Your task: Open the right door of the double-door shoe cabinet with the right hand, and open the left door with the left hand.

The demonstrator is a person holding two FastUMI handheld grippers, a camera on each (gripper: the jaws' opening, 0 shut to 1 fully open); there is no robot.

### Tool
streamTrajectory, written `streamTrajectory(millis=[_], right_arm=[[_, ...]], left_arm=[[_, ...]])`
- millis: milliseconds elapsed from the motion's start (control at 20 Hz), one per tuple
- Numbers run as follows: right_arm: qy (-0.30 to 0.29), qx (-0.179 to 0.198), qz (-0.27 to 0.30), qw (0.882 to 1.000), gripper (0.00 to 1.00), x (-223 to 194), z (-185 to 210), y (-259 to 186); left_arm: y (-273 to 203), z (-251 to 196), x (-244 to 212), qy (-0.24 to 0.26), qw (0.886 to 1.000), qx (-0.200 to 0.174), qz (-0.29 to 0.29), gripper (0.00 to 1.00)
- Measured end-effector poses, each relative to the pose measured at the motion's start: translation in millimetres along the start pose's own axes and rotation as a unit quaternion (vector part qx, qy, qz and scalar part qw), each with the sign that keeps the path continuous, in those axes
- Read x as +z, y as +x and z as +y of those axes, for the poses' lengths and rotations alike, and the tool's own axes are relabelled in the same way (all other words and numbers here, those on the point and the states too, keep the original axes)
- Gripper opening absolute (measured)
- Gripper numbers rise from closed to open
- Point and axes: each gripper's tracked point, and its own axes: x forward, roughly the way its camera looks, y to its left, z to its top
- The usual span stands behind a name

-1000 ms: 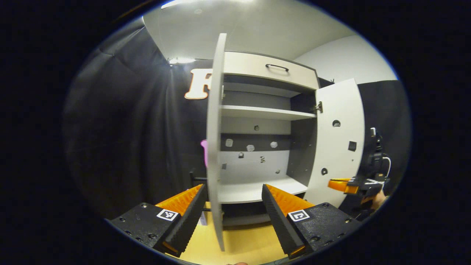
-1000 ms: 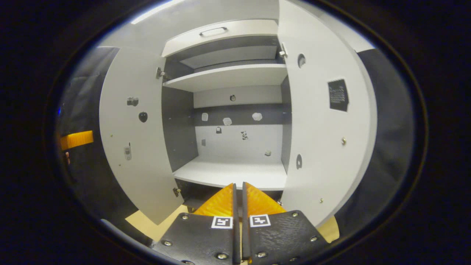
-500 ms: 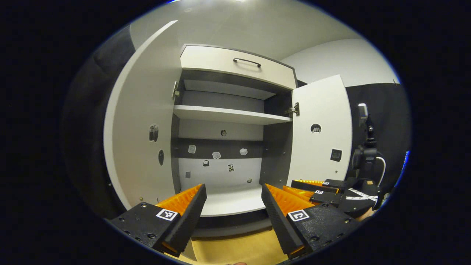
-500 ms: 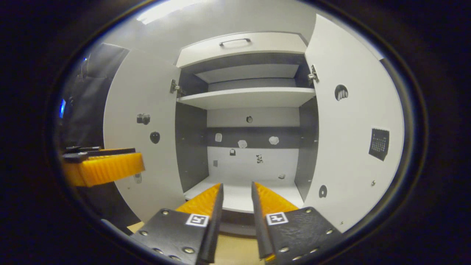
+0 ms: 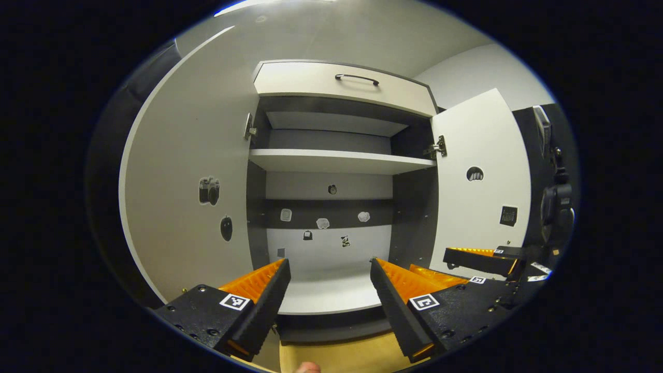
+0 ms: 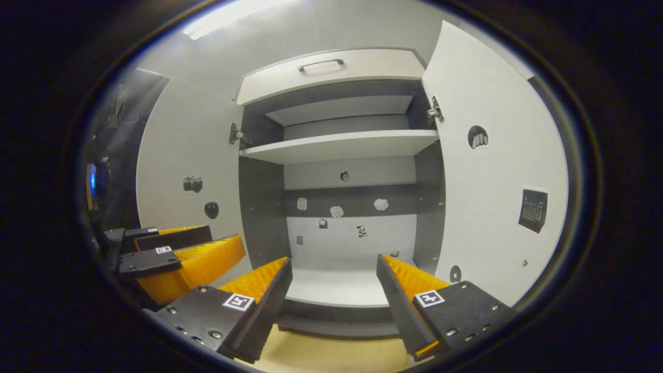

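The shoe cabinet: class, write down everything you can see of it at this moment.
The shoe cabinet looks like pale board with dark inner side walls. Its left door and right door both stand swung wide, small stickers on their inner faces. A drawer with a dark handle sits on top; the shelves look bare. Neither gripper touches it.

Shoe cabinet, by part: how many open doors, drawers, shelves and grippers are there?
Open doors: 2, left door and right door
Drawers: 1, drawer
Shelves: 2, upper shelf and lower shelf
Grippers: 2, left gripper and right gripper
Total: 7
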Motion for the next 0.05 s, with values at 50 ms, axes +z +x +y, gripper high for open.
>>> streamTrajectory(millis=[50], right_arm=[[0.001,-0.005,-0.001,1.0,0.97,0.9,-2.1,0.8]], left_arm=[[3.1,0.0,-1.3,0.003,1.0,0.005,-0.001,0.99]])
